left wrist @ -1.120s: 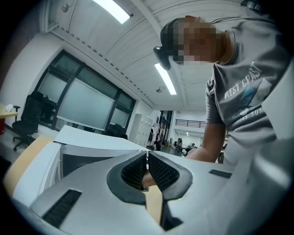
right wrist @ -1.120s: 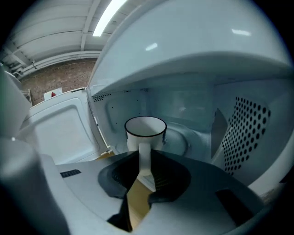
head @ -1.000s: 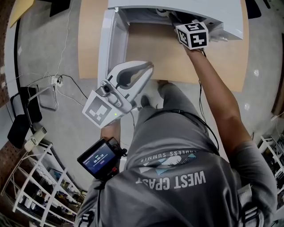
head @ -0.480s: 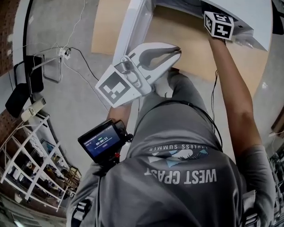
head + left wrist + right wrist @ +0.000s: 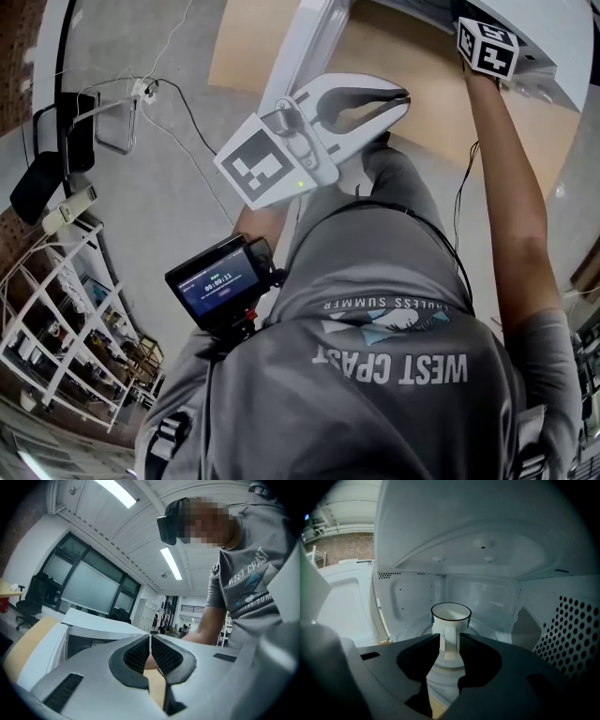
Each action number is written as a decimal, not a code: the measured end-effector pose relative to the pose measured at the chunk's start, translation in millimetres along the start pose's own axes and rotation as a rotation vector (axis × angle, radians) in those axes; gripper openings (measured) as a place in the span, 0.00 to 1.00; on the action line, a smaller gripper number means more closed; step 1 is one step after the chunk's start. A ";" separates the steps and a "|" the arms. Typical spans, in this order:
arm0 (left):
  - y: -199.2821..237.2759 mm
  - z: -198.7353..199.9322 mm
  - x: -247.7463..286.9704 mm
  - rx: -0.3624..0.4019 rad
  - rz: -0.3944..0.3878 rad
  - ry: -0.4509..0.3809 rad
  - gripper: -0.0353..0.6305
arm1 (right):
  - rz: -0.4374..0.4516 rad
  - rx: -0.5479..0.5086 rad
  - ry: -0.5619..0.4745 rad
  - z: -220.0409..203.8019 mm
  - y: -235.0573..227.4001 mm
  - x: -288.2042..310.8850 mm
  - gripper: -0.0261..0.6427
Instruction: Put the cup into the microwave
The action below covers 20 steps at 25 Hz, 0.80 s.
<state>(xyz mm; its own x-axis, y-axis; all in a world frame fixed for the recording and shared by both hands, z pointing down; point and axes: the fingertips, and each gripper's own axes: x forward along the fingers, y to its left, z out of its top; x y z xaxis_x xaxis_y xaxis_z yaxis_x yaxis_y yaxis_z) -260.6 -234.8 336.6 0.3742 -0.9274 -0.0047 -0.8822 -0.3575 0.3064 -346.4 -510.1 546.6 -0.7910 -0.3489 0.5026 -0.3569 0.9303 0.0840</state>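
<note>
A white cup with a dark rim stands upright on the turntable inside the microwave. My right gripper reaches into the oven. Its jaws are opening, with the cup's handle between them and the pads no longer pressing it. In the head view only that gripper's marker cube shows at the microwave's mouth. My left gripper hangs shut and empty in front of the open door; its tips meet.
The microwave stands on a wooden table. The perforated right wall and the open door flank the cup. A chest camera with a screen, floor cables and a white wire rack lie to the left.
The head view has swung, so both grippers show further up and to the right. The right hand stays reached into the microwave; the left gripper stays shut near the door.
</note>
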 end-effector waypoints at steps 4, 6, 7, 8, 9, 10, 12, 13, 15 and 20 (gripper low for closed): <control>-3.2 -0.9 -2.9 0.010 -0.008 -0.008 0.09 | -0.021 0.025 0.010 -12.2 0.7 -6.1 0.25; -6.4 -1.4 -4.3 0.017 -0.015 -0.012 0.09 | -0.037 0.023 0.011 -18.1 3.1 -12.7 0.27; -8.0 -1.3 -4.9 0.019 -0.019 -0.014 0.09 | -0.042 0.018 0.009 -19.8 5.0 -17.3 0.28; -9.6 -1.1 -5.4 0.021 -0.023 -0.017 0.09 | -0.047 0.020 0.004 -20.9 6.8 -23.0 0.28; -11.3 -0.9 -5.8 0.023 -0.028 -0.020 0.09 | -0.053 0.028 -0.005 -21.4 8.0 -29.8 0.28; -13.1 -1.0 -6.1 0.027 -0.034 -0.023 0.09 | -0.062 0.042 -0.017 -21.6 8.4 -37.7 0.28; -17.8 -1.8 -7.2 0.038 -0.047 -0.028 0.09 | -0.082 0.068 -0.045 -22.1 8.8 -54.9 0.28; -20.5 -2.1 -7.7 0.043 -0.054 -0.031 0.09 | -0.088 0.072 -0.057 -22.5 10.0 -63.4 0.28; -25.9 -2.2 -8.6 0.056 -0.069 -0.036 0.09 | -0.088 0.068 -0.079 -21.9 14.1 -80.5 0.28; -39.2 -12.1 -16.4 0.107 -0.110 -0.038 0.09 | -0.027 0.118 -0.164 -21.0 35.4 -125.6 0.07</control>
<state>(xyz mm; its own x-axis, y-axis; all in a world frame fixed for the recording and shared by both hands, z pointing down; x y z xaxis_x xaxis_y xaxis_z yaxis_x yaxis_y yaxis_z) -228.6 -204.2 336.1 0.4604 -0.8850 -0.0695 -0.8628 -0.4646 0.1992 -249.2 -431.0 504.5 -0.8473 -0.3957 0.3543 -0.4268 0.9043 -0.0107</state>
